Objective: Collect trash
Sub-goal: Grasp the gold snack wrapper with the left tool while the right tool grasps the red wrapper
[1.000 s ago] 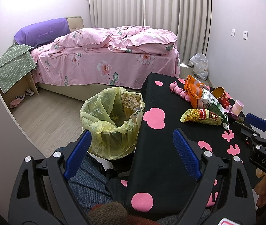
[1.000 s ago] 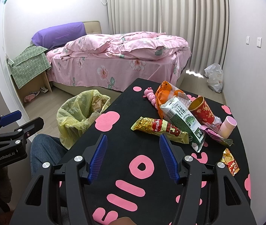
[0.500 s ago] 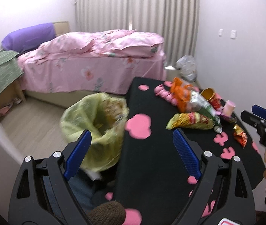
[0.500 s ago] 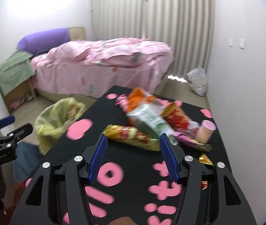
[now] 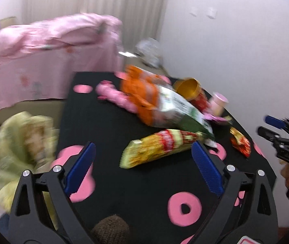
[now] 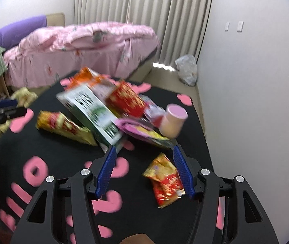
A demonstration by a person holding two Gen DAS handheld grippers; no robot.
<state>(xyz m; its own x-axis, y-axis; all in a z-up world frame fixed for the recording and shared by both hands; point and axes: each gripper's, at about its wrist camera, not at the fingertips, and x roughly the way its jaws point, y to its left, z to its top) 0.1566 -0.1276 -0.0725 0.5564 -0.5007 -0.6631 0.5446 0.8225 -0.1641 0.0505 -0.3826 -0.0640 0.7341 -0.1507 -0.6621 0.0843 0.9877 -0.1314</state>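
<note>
While both views are smeared, the yellow bag (image 5: 20, 148) hangs off the worktop's (image 5: 144, 185) left edge. Bare black cloth lies under the left hand-held gripper (image 5: 142, 166), released, the long yellow wrapper (image 5: 160, 148) just ahead. Mid-worktop, the carton (image 6: 93, 111), cup (image 6: 173, 120) and other packets overlap, their outlines unclear. At the right edge the right hand-held gripper (image 6: 144, 169), released, straddles a small red packet (image 6: 165, 182).
</note>
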